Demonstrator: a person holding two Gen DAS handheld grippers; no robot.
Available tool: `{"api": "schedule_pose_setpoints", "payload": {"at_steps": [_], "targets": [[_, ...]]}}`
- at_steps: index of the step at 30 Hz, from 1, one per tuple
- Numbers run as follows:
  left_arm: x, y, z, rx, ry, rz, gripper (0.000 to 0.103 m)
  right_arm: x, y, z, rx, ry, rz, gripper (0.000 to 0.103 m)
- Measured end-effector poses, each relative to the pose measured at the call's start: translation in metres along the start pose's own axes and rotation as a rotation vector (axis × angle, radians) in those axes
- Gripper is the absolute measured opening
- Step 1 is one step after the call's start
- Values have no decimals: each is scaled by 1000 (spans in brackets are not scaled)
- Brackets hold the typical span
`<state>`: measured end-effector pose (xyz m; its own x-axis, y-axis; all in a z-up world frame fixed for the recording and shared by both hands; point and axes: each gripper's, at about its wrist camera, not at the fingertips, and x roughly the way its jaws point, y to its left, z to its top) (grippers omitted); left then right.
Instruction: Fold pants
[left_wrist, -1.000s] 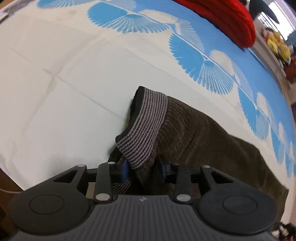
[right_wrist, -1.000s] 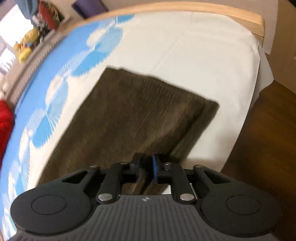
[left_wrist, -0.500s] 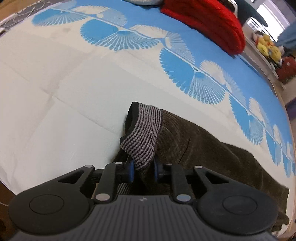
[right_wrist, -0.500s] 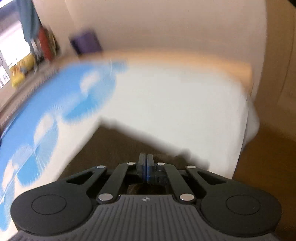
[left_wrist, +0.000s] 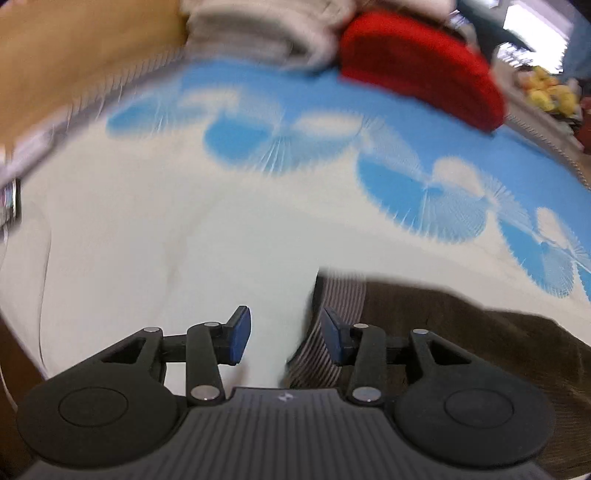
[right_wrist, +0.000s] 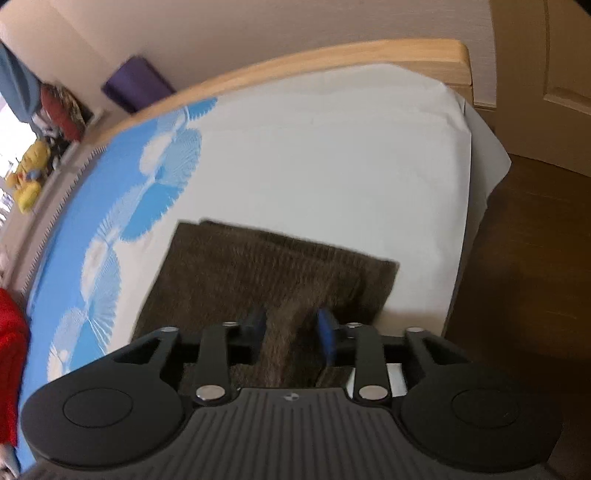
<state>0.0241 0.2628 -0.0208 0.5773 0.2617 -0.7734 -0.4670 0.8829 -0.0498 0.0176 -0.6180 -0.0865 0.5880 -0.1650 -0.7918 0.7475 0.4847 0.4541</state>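
Left gripper (left_wrist: 284, 334): black ribbed housing with a small pale logo, two round side discs, linkage arms fastened by silver screws, and blue finger pads (left_wrist: 239, 335). Right gripper (right_wrist: 291, 336): same black build, silver screws, blue pads (right_wrist: 326, 334)

Pants (right_wrist: 258, 273): matt, ribbed brown cloth, with a striped knit waistband (left_wrist: 340, 299). Sheet (right_wrist: 332, 155): smooth printed cloth. Bed rail (right_wrist: 332, 55), upper frame: pale smooth wood.
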Motion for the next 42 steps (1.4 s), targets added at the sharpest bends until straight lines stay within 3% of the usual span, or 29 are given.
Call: {"api": "schedule_pose_setpoints", "payload": {"at_steps": [2, 4, 7, 8, 9, 11, 13, 15, 17, 19, 21, 25, 27, 28, 29, 30, 37, 42], "targets": [[-3, -16, 2, 57, -22, -90, 46, 6, 7, -2, -11, 15, 4, 36], [4, -40, -4, 161, 24, -168, 46, 12, 12, -3, -41, 16, -20, 36], [24, -73, -22, 362, 135, -154, 46, 23, 19, -5, -98, 33, -71, 31], [31, -81, -28, 422, 171, -125, 46, 26, 21, -6, -117, 34, -94, 21], [42, -85, -35, 471, 214, -87, 45, 28, 23, -7, -134, 30, -120, 2], [56, -81, -42, 497, 284, -43, 42, 25, 26, -7, -145, -8, -122, 2], [57, -74, -44, 487, 311, -49, 41, 6, 37, -4, -181, -139, -103, 1], [58, -74, -46, 504, 333, -50, 41, -6, 45, -4, -220, -215, -102, 1], [57, -78, -50, 551, 330, -40, 41, 6, 48, -9, -259, -154, -189, 1], [55, -83, -50, 556, 312, -37, 41, 26, 33, -10, -193, -27, -274, 2], [43, -83, -45, 532, 239, -62, 41, 29, 28, -8, -146, -8, -258, 2], [28, -75, -25, 427, 98, -116, 41, 11, 51, -13, -295, -107, -261, 18], [41, -70, -22, 402, 129, -44, 41, 4, 54, -15, -320, -135, -245, 32], [56, -65, -25, 393, 197, 18, 41, 2, 53, -16, -317, -132, -236, 33], [69, -60, -28, 383, 267, 48, 41, 2, 51, -15, -305, -123, -229, 35], [72, -59, -29, 384, 283, 47, 42, 2, 48, -13, -285, -108, -226, 39], [60, -70, -26, 368, 223, 7, 46, 21, 6, -12, 0, 50, -236, 53], [65, -76, -28, 410, 230, 15, 46, 30, 5, -12, 24, 53, -197, 62]]}}
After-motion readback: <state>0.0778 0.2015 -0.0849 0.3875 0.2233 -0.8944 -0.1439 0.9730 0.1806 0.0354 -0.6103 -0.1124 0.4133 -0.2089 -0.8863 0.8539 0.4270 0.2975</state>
